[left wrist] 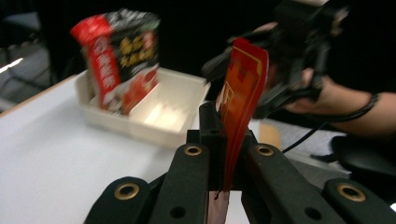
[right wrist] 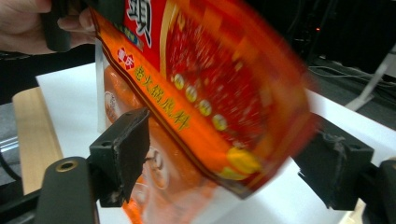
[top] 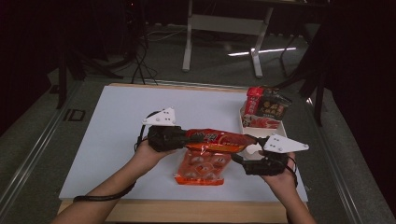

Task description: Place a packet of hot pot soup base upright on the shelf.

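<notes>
At table centre, left gripper [top: 183, 138] clamps red sauce packet [top: 219, 139] by one end, lifted over orange packet [top: 201, 167]. Right gripper [top: 242, 156] at 4 o'clock, jaws spread around packet's other end. White tray [top: 244, 122] with packets at 2 o'clock.

The red-orange packet [right wrist: 205, 93] carries yellow Chinese characters along its orange edge — roughly 老火锅底料 — and a large white 頭 above. Print on the boxed packets [left wrist: 122, 56] is too blurred to read.
</notes>
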Demonstrator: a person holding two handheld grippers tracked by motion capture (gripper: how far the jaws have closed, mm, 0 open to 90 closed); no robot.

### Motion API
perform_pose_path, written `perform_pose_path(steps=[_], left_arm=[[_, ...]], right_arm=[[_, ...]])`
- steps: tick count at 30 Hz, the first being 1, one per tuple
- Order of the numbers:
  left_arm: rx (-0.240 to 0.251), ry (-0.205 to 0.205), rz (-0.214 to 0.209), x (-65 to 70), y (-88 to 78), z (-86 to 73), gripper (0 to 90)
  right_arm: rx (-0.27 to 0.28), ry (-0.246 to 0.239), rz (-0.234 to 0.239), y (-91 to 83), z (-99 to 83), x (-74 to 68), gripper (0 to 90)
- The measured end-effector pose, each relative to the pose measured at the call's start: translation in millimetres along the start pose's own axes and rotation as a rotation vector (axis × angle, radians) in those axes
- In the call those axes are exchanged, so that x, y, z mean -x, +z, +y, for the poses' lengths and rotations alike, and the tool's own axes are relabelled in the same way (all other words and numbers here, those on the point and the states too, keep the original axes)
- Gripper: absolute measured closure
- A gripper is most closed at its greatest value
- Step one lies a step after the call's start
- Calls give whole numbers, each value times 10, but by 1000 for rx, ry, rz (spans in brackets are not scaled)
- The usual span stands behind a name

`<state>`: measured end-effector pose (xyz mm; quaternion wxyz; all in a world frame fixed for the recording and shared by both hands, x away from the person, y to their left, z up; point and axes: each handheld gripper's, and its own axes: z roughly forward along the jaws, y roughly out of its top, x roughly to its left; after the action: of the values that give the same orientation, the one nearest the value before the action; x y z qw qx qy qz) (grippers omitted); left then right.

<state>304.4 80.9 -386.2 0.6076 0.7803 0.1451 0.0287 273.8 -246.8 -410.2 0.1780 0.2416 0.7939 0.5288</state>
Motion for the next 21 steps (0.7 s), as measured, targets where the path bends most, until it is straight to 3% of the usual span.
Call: perform_pose_path(steps=[1,3,5,8,12,16,18,21], left_arm=[[5,1,-7,21,7,21,897],[9,29,12,63,20,65,897],[18,28,9,72,17,102,897],[29,14,11,70,11,140,897],[45,-3,-4,61,11,164,897],[51,-19,-11,45,-2,158,896],[39,-20,-14,49,-14,150,896],[24,-17,-8,59,-38,142,896]], right_arm=[[-4,-7,17,3,6,-1,279],[1,-27,-9,-9,20,-15,303],[12,-28,-19,-46,31,5,386],[30,16,27,-117,38,82,519],[42,10,71,-129,42,107,576],[6,-20,101,-78,37,79,660],[-16,-41,110,-42,25,55,742],[-30,-46,131,-11,12,33,790]])
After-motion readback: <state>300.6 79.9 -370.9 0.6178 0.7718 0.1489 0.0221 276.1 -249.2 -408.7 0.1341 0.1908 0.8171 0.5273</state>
